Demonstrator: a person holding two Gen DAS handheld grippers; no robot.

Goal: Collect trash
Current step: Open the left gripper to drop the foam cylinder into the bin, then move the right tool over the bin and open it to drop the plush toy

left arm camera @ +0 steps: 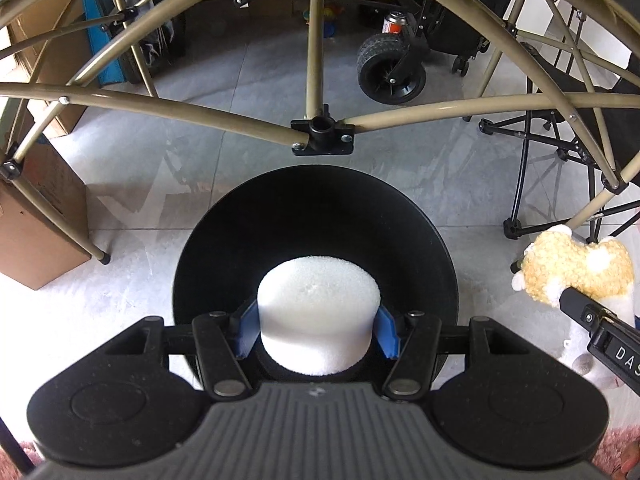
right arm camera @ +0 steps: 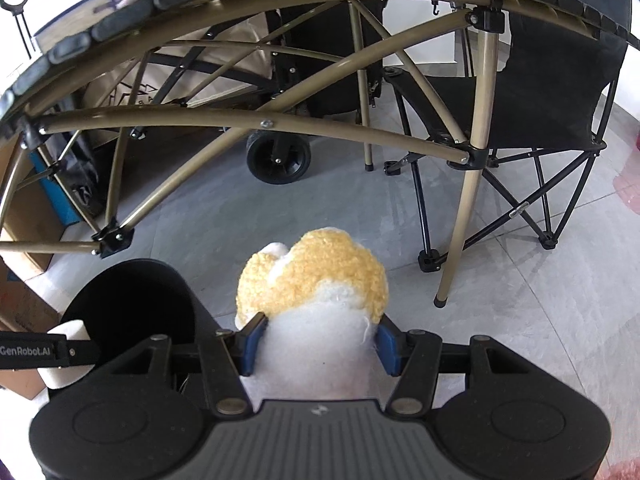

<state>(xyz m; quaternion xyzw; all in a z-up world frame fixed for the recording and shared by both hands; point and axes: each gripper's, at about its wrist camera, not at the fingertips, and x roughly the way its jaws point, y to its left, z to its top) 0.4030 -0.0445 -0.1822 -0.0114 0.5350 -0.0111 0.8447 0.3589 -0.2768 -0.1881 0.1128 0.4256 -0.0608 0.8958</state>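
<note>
My left gripper [left arm camera: 318, 330] is shut on a white foam cylinder [left arm camera: 318, 300], its blue pads pressing both sides. The cylinder hangs directly over the mouth of a round black bin [left arm camera: 316, 216] on the grey floor. My right gripper [right arm camera: 318, 344] is shut on a yellow and white plush toy [right arm camera: 316, 280], held above the floor just right of the black bin [right arm camera: 128, 300]. In the left wrist view the plush toy [left arm camera: 576, 272] and the right gripper's arm show at the right edge. The foam cylinder [right arm camera: 70, 330] peeks in at the left of the right wrist view.
A folding table's tan metal frame [left arm camera: 320, 128] arches over the floor, with a leg [right arm camera: 460, 240] right of the plush toy. A black folding chair [right arm camera: 552, 92], a cart wheel [left arm camera: 390, 68] and cardboard boxes [left arm camera: 40, 220] stand around. A pink rug edge [right arm camera: 628, 184] lies far right.
</note>
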